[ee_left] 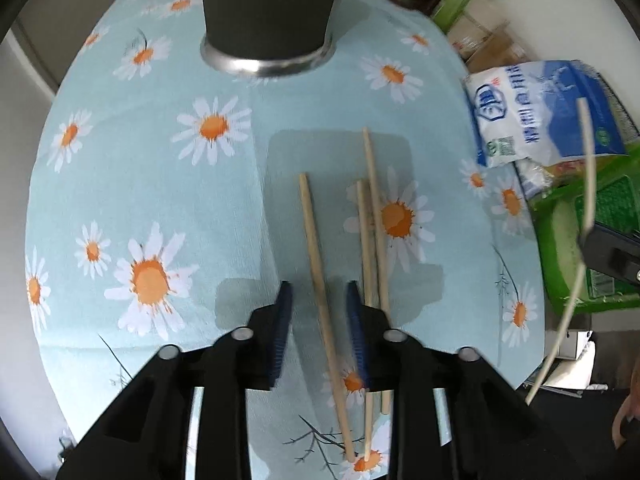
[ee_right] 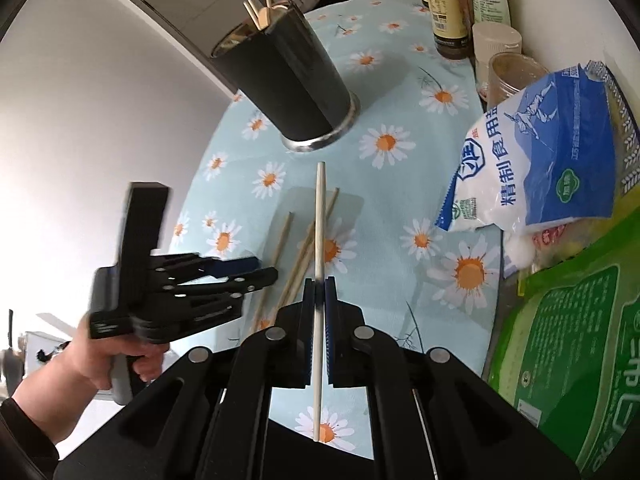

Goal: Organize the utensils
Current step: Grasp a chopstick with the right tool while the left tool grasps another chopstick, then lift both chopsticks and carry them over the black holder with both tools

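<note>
the right gripper (ee_right: 319, 280) is squeezed tight on one pale chopstick (ee_right: 319, 248). the stick runs straight up the middle of the right wrist picture, lifted above the tablecloth (ee_right: 400, 200), which is light blue with daisies. its top end points toward the dark cup (ee_right: 288, 80) in the upper middle. that cup has a shiny metal bottom and already has some sticks (ee_right: 260, 12) poking out of its top.

the left gripper (ee_left: 318, 304) points down at the cloth. its blue fingers (ee_left: 282, 320) are a little way open, with one loose chopstick (ee_left: 320, 280) lying on the cloth between them. i cannot tell if the fingers touch it. two more chopsticks (ee_left: 374, 232) lie just to the right of it, side by side and touching.

in the right wrict picture a hand (ee_right: 100, 360) at the lower left holds the left gripper's handle.

a blue and white bag (ee_right: 540, 160) leans at the right edge, with a green bag (ee_right: 568, 360) below it. bottles (ee_right: 448, 8) stand at the top right.
</note>
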### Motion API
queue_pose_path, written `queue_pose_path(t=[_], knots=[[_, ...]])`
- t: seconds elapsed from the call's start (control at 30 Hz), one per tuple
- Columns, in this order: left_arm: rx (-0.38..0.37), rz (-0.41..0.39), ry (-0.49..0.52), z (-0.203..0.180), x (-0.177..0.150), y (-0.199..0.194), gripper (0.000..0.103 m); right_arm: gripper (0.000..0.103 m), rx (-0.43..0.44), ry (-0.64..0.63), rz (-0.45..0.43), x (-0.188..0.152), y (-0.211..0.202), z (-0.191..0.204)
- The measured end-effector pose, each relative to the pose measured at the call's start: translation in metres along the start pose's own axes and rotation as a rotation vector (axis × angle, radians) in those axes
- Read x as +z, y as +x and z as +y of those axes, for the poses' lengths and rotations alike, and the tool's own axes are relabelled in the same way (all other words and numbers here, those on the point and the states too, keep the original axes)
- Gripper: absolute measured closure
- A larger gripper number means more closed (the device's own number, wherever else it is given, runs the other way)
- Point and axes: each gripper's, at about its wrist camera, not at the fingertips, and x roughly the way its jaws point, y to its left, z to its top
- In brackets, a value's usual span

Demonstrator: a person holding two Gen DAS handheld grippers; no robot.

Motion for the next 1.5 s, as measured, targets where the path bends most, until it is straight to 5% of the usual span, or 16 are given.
queue_pose_path(t=[0.27,0.63,1.17,1.5], knots=[[0.126,0.04,-0.054,-0.01,0.008,0.007,0.095,0.098,0.005,-0.036,0.001,0.0,0.002,-0.004],[0.08,0.028,-0.103,0.0,0.01,0.003,0.099,0.097,0.069,-0.058,0.018,0.002,0.005,-0.001],[-0.068,-0.223,-0.12,0.027,-0.01,-0.074,0.099,0.097,0.055,-0.064,0.004,0.02,0.023,0.026],[-0.21,-0.468,-0.062,0.048,-0.001,-0.134,0.099,0.097,0.021,-0.077,-0.126,0.05,0.014,0.059]])
